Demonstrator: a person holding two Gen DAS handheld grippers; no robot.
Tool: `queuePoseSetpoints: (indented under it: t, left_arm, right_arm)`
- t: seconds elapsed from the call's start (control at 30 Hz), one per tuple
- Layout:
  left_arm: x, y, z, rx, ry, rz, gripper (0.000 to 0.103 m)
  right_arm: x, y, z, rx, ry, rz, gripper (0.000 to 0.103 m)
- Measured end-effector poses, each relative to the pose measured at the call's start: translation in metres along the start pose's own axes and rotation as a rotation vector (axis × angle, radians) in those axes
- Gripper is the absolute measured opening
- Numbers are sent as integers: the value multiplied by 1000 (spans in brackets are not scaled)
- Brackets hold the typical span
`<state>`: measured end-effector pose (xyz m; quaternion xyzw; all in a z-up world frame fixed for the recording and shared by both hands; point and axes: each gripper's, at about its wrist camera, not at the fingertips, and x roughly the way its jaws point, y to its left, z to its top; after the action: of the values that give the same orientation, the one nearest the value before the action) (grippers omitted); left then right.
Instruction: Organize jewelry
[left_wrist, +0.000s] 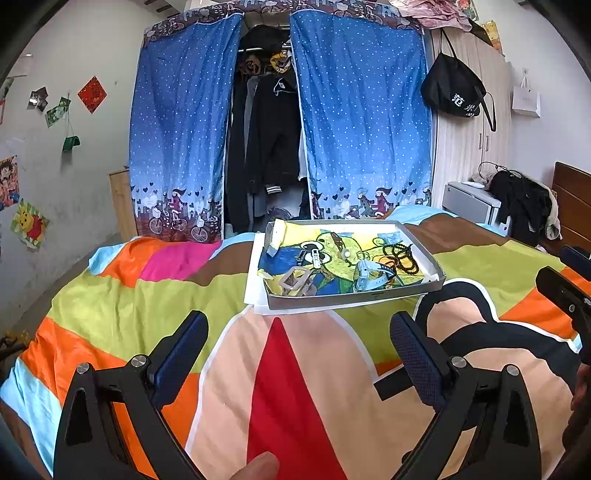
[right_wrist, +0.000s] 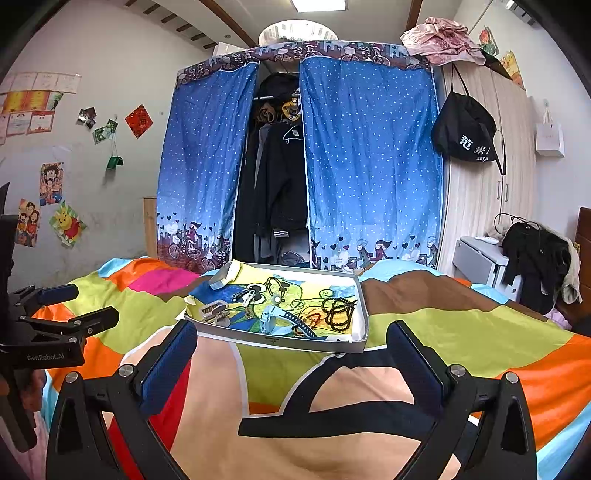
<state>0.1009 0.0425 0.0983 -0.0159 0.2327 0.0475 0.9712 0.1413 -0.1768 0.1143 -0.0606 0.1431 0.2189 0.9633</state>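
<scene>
A shallow grey tray (left_wrist: 351, 297) (right_wrist: 280, 339) lined with bright drawn paper lies on the bed. It holds a black bead bracelet (left_wrist: 400, 258) (right_wrist: 338, 314), a light-blue watch (left_wrist: 371, 275) (right_wrist: 279, 317), a grey metal band (left_wrist: 295, 280) (right_wrist: 214, 310), a silver clip (left_wrist: 316, 257) (right_wrist: 248, 296) and a small white bead (left_wrist: 346, 254). My left gripper (left_wrist: 299, 332) is open just short of the tray's near rim, with nothing between its fingers. Likewise open and empty, my right gripper (right_wrist: 291, 343) hovers at the near rim.
A multicoloured quilt (left_wrist: 147, 295) covers the bed. Behind it hangs a blue dotted wardrobe curtain (left_wrist: 362, 122) with dark clothes in the gap. A black bag (right_wrist: 465, 133) hangs on a wooden wardrobe at right; a grey cabinet (right_wrist: 480, 262) with clothes stands beside the headboard.
</scene>
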Motion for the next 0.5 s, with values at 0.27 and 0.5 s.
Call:
queuePoseSetpoints:
  t: [0.27,0.5]
  left_arm:
    - [0,0,0,-1,1,0,97]
    - [3,2,-2,-5,8,-6,97]
  right_arm:
    - [0,0,0,0,1,0,103]
    - [1,1,0,-2,3,1,103]
